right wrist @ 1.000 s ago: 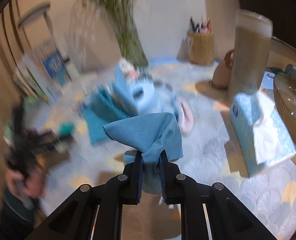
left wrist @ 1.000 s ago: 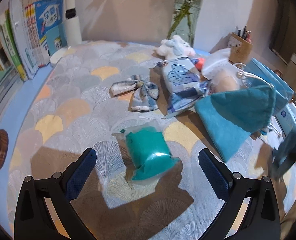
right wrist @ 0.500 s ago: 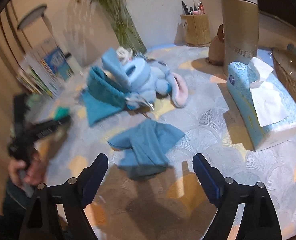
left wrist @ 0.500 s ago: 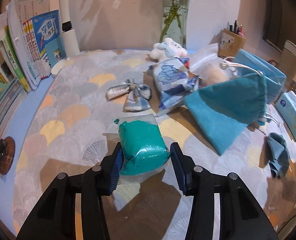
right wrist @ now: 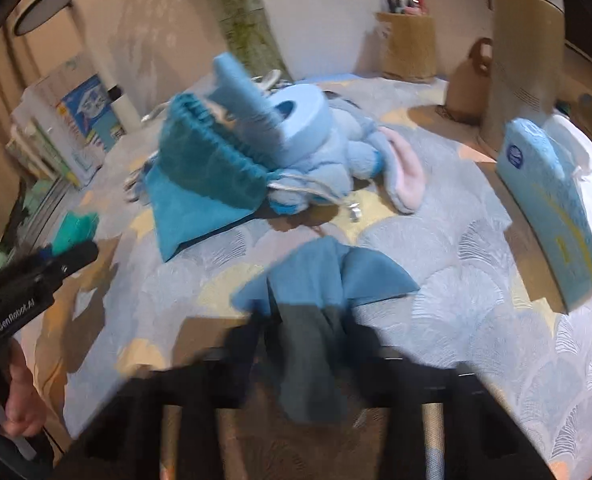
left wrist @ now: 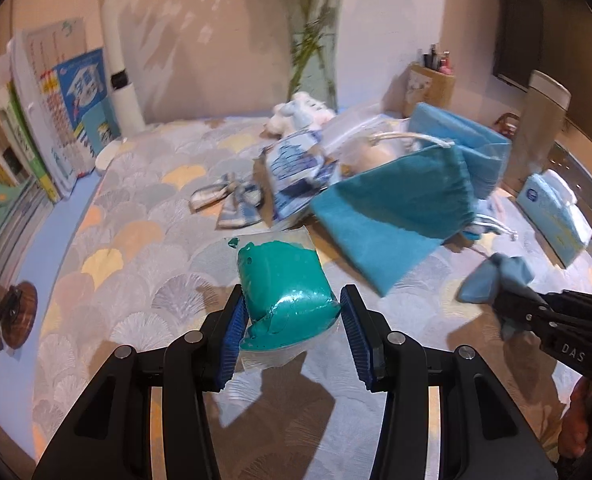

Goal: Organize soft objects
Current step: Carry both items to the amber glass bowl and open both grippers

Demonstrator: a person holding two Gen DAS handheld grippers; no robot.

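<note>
Scallop-patterned cloth covered the table under both grippers, with books to one side and a vase at the back wall.

Between the blue pads of the left gripper sat the teal putty bag, squeezed on both sides and lifted clear of the cloth; a second before, those jaws stood wide with the bag lying flat ahead of them. That item was judged secured and ready to be carried off.

The right gripper was blurred in its own view, but its jaws had come together on the blue cloth, which fanned out just beyond the tips. Half a second earlier the cloth lay loose on the table between open jaws, so this looked like a regrasp at a better spot.

Farther beyond the left jaws, the teal drawstring pouch stood open, the likely place for both items. A checked bow lay nearer.

Only the right view showed the blue plush toy behind the pouch and a hand gripping the left tool. Only the left view showed the putty held firmly, and the right jaws pinching the cloth from outside.
</note>
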